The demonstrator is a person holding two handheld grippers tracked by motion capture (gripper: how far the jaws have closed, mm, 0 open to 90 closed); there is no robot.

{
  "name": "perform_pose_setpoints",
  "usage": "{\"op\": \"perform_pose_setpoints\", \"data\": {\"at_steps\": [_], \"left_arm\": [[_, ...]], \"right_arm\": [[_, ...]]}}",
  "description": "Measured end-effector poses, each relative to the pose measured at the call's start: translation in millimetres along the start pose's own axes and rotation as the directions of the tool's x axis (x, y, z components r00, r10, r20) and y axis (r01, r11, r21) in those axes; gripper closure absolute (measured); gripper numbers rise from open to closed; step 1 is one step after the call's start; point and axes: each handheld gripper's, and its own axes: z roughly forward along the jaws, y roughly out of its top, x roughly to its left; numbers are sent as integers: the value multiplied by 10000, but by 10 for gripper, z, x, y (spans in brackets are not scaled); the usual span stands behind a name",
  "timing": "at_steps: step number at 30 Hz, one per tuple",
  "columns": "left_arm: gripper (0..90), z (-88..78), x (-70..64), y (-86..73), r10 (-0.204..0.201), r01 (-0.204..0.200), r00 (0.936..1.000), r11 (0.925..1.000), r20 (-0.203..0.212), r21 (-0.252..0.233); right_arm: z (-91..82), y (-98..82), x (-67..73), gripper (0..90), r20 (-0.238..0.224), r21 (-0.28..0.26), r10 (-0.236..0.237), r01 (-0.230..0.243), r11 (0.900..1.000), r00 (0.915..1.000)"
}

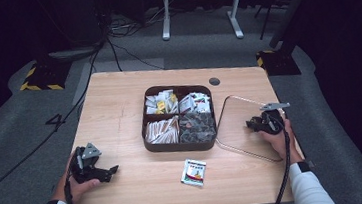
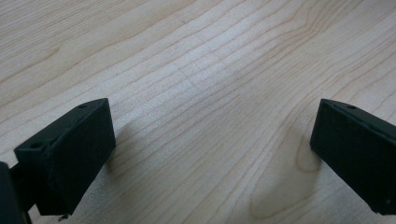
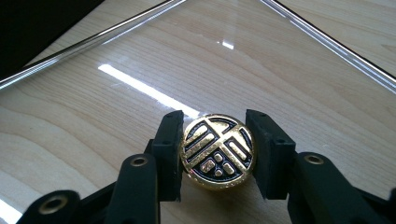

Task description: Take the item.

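A: From the high view, what was going on?

B: The right tool (image 1: 252,123) hung over the clear lid (image 1: 231,127) lying on the table (image 1: 118,98), just right of the compartment box (image 1: 180,144). The left tool (image 1: 106,172) rested near the table's near-left edge, well apart from the work. A small packet (image 1: 194,172) lay in front of the box.

A: And the left gripper view?

B: Its black jaws stood spread wide over bare wood, touching nothing.

A: The right gripper view?

B: The right tool (image 3: 217,151) was pinching a round gold-and-black coin (image 3: 217,151), one pad on each side of its rim, just above the lid (image 3: 140,88).

A: How should that step go?

B: I'd judge a squeeze centred on the rim was best, then a straight lift, since a round foil piece could twist out of flat pads.
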Motion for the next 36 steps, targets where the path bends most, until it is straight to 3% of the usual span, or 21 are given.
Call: {"op": "perform_pose_setpoints", "data": {"at_steps": [24, 26, 29, 36], "left_arm": [[2, 8, 9, 8, 13, -13, 10000, 10000, 29, -12], [2, 8, 9, 8, 10, -10, 10000, 10000, 22, -11], [2, 8, 10, 9, 35, -35, 10000, 10000, 10, -18], [2, 9, 8, 8, -3, 3, 10000, 10000, 22, -19]], "right_arm": [[-85, 11, -26, 599, -85, -228, -31, 29, 9997, 10000], [-106, 15, -25, 599, -50, -285, -61, 59, 9996, 10000], [-155, 36, -19, 599, 465, -285, -370, 384, 9989, 9982], [-213, 45, -48, 599, 476, -443, -338, 359, 9984, 9983]]}}
